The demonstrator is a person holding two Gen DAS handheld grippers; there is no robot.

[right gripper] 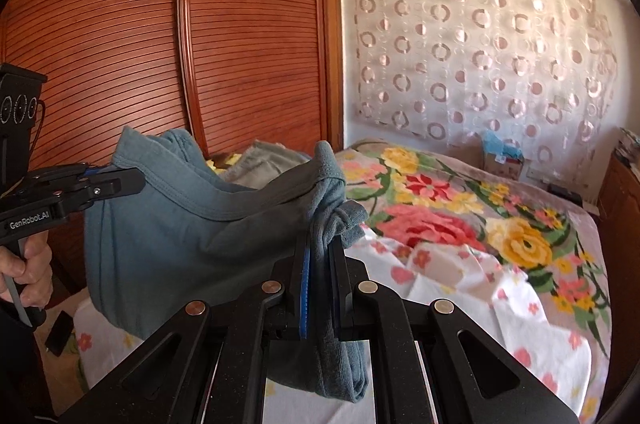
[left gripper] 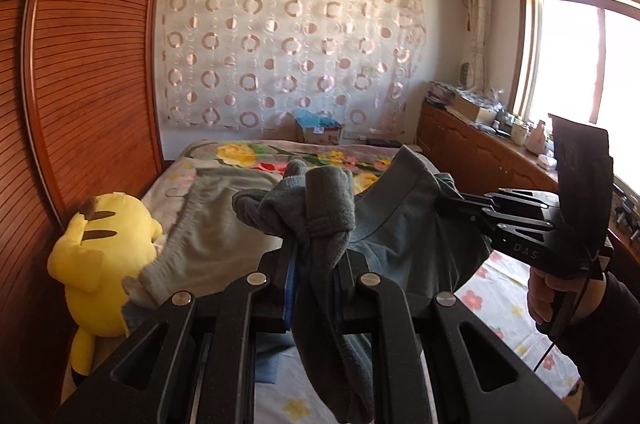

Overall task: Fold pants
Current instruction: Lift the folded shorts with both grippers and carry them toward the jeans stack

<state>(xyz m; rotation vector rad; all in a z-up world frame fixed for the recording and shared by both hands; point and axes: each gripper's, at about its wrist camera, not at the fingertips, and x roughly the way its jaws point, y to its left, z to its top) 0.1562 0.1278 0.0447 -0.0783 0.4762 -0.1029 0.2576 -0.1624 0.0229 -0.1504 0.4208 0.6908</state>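
Observation:
The blue-grey pants (left gripper: 400, 224) hang in the air above the bed, stretched between both grippers. My left gripper (left gripper: 314, 256) is shut on a bunched edge of the pants, close in front of its camera. My right gripper (left gripper: 448, 201) shows at the right of the left wrist view, shut on the other end. In the right wrist view my right gripper (right gripper: 320, 264) pinches a fold of the pants (right gripper: 180, 224), and my left gripper (right gripper: 132, 183) grips their far edge at the left. The cloth sags between them.
A bed with a floral blanket (right gripper: 460, 216) lies below. A light grey garment (left gripper: 224, 224) lies on it beside a yellow plush toy (left gripper: 100, 256). A wooden slatted wardrobe (right gripper: 200, 43) stands at the left, and a wooden sideboard (left gripper: 480, 147) under the window.

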